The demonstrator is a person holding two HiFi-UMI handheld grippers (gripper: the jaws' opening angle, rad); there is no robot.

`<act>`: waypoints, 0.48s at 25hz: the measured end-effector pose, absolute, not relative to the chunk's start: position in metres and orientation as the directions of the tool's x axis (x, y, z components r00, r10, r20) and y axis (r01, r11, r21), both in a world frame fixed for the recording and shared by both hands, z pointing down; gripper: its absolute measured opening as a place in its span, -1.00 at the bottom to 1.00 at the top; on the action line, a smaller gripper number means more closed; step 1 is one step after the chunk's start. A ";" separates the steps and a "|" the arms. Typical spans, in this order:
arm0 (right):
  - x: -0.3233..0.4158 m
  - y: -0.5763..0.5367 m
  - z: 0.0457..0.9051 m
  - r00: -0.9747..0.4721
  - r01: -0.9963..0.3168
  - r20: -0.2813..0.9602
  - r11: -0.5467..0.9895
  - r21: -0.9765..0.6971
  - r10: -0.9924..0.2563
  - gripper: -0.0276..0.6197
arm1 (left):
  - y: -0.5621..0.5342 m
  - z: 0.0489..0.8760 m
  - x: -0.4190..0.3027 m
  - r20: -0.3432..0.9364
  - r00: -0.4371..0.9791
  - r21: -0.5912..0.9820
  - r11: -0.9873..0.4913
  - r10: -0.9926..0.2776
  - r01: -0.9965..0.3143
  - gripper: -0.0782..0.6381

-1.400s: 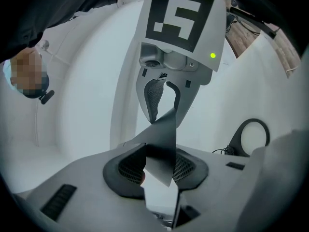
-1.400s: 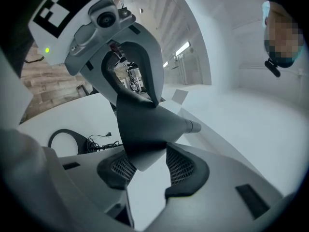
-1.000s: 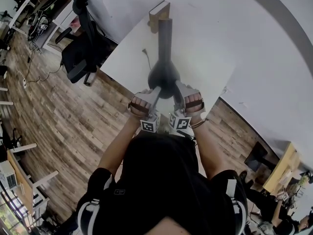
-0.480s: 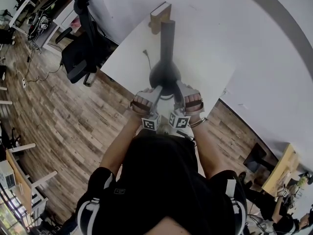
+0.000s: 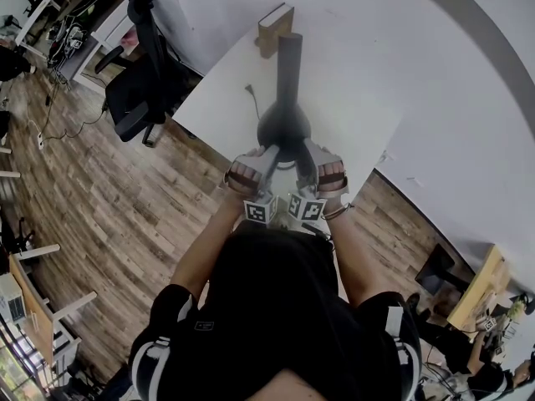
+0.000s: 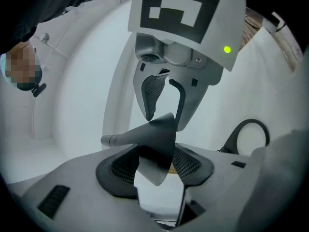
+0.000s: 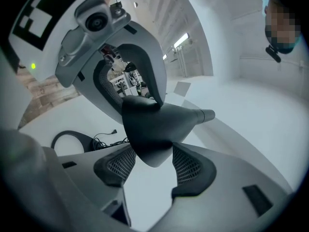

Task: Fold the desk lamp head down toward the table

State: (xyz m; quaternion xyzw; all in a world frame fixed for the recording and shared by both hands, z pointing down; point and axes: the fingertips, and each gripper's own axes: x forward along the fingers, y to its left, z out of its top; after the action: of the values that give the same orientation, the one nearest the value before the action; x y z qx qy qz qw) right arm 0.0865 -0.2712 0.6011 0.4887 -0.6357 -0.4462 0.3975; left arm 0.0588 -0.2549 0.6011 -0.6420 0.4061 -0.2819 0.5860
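dark lamp head (image 5: 282, 128), book (image 5: 274, 25) in head view only

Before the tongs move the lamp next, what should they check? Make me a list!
1. Is the lamp head between the left tongs and also between the right tongs? ok.
2. Is the hold firm? not ok. Both tongs have just been opening, and their pads seem loose around the lamp head.
3. Is the cable off to the side of the lamp head? ok.
4. Is the book at the far edge of the table, apart from the tongs? ok.
5. Is the lamp head all the way down at the table? cannot tell.
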 end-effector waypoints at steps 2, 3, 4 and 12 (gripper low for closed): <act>0.086 -0.266 0.605 -0.206 -0.302 0.096 0.157 0.940 -0.974 -0.16 | -0.251 0.602 0.057 -0.083 0.524 -0.977 -0.034 -0.848 -0.209 -0.15; 0.086 -0.263 0.606 -0.204 -0.320 0.109 0.171 0.932 -0.973 -0.13 | -0.249 0.603 0.055 -0.072 0.529 -0.974 -0.055 -0.846 -0.220 -0.15; 0.087 -0.260 0.607 -0.200 -0.341 0.122 0.185 0.922 -0.972 -0.11 | -0.246 0.603 0.053 -0.064 0.531 -0.969 -0.074 -0.845 -0.234 -0.14; 0.092 -0.233 0.583 -0.263 -0.536 0.188 0.305 0.787 -0.946 -0.04 | -0.219 0.597 0.021 0.055 0.551 -0.864 -0.316 -0.833 -0.392 -0.13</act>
State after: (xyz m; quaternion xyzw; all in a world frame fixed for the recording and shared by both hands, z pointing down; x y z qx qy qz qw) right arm 0.0919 -0.2333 0.5831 0.5048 -0.7342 -0.3042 0.3370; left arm 0.0214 -0.2193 0.5971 -0.7694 0.3981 -0.2572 0.4282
